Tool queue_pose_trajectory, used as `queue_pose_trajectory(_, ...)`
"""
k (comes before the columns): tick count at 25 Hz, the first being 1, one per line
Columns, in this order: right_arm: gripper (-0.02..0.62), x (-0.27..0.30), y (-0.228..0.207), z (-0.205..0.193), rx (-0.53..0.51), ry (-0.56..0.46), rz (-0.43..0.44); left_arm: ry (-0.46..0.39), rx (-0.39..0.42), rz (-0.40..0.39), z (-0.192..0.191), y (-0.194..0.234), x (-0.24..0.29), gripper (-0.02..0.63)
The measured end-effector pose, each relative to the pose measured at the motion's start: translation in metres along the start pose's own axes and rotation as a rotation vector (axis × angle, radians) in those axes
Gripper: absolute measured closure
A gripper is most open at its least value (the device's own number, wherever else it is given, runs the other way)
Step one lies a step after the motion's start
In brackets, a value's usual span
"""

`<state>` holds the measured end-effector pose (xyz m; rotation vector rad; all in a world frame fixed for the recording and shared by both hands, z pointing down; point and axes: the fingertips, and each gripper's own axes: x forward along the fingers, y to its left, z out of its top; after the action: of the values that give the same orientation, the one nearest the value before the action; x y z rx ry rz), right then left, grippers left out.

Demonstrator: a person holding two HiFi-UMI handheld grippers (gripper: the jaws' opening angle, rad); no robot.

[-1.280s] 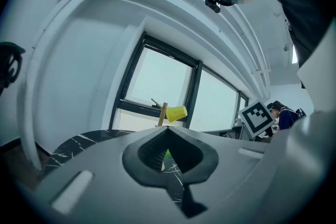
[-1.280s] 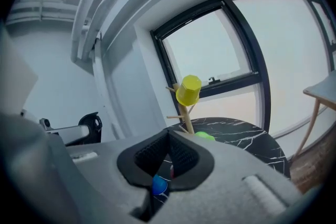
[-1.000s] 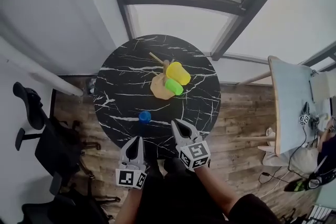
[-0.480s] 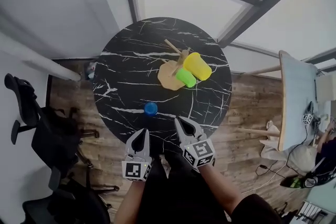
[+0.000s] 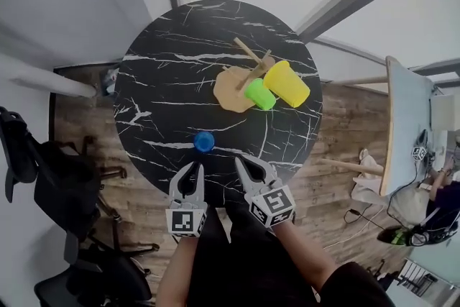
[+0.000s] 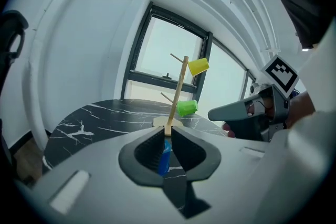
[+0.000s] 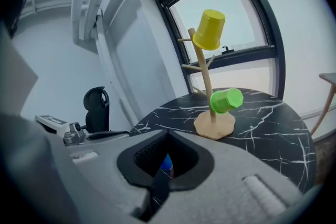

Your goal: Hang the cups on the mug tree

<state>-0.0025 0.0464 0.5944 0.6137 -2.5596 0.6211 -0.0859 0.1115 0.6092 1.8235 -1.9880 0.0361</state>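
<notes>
A wooden mug tree [image 5: 231, 88] stands right of centre on the round black marble table [image 5: 165, 83]. A yellow cup [image 5: 287, 83] hangs on it high up and a green cup [image 5: 259, 93] lower down. A blue cup [image 5: 204, 141] sits alone near the table's front edge. My left gripper [image 5: 194, 169] hovers just short of it. Its jaws have just been opening to a narrow gap that holds nothing, and the blue cup [image 6: 164, 157] shows through it. My right gripper [image 5: 248, 167] is shut and empty, to the right of the blue cup [image 7: 167, 163].
Black office chairs [image 5: 43, 176] stand on the wooden floor left of the table. A pale desk [image 5: 402, 133] with cables is at the right. A large window runs behind the table. The mug tree [image 7: 214, 126] rises ahead of my right gripper.
Both grippers have come down and forward to the table's front edge, closer to the blue cup. The left jaws now show a slight gap.
</notes>
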Motion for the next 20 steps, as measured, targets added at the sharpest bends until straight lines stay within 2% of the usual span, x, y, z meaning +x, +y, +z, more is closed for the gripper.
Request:
queue_pose_trajectory(4,0.592,0.004,-0.003,-0.009,0.006,0.020,0.000,0.024,-0.015,-0.001,-0.014,0.005,0.010,0.530)
queue_pose_trajectory(13,0.592,0.015,-0.013,-0.024,0.033,0.043,-0.027,0.103,-0.022,-0.035,-0.048,0.008,0.035,0.373)
queue_pose_trajectory(20,0.592,0.017,-0.017,-0.034,0.062,0.060,-0.042,0.142,0.016,-0.019,-0.060,0.017,0.052,0.316)
